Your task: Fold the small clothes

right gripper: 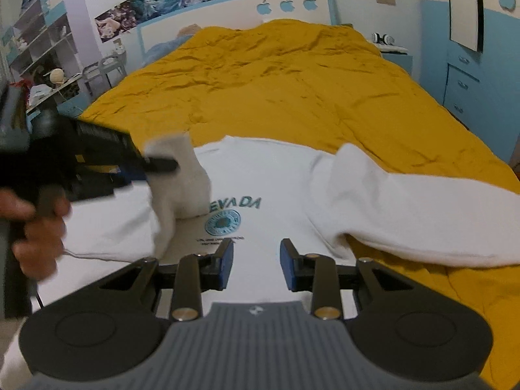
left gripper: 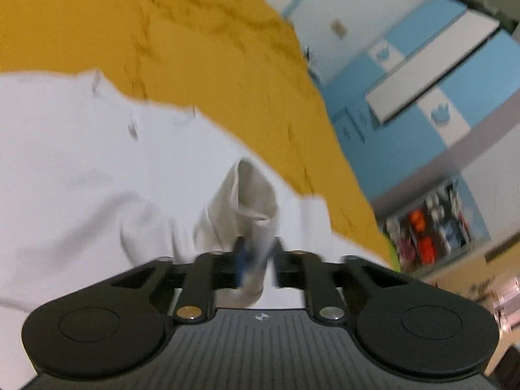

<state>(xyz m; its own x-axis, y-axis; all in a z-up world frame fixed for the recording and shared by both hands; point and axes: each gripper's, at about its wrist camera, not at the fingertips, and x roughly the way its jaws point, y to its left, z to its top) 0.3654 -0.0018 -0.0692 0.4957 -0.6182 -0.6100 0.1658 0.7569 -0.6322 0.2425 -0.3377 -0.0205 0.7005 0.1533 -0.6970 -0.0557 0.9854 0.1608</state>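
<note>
My left tongs point(left gripper: 256, 260) are pinched tight on the cuff of one sleeve point(left gripper: 243, 195); the cloth bunches up between the blue pads and stands in a soft peak just ahead of them; from the right wrist view those same left tongs point(right gripper: 162, 164) hang above the shirt's chest with that sleeve point(right gripper: 182, 182) lifted off the body and draped down toward the printed lettering. My right tongs point(right gripper: 256, 261) stand wide apart with nothing between the pads; they hover low over the bottom part of the white sweatshirt point(right gripper: 266, 178), near the hem, touching no cloth that I can see.

The sweatshirt lies face up on the bed, on the mustard-yellow duvet point(right gripper: 292, 81), its green NEVADA print and round emblem point(right gripper: 223, 222) showing; the body looks fairly flat. The other sleeve point(right gripper: 406, 204) is stretched out to my right, partly over the duvet, not yet brought in.

I judge the fold barely begun: one sleeve is in mid-carry across the chest and not laid down; the second sleeve is left to do, then the body must be doubled over from hem to collar; the print facing up suggests the sleeves will end on the front.
</note>
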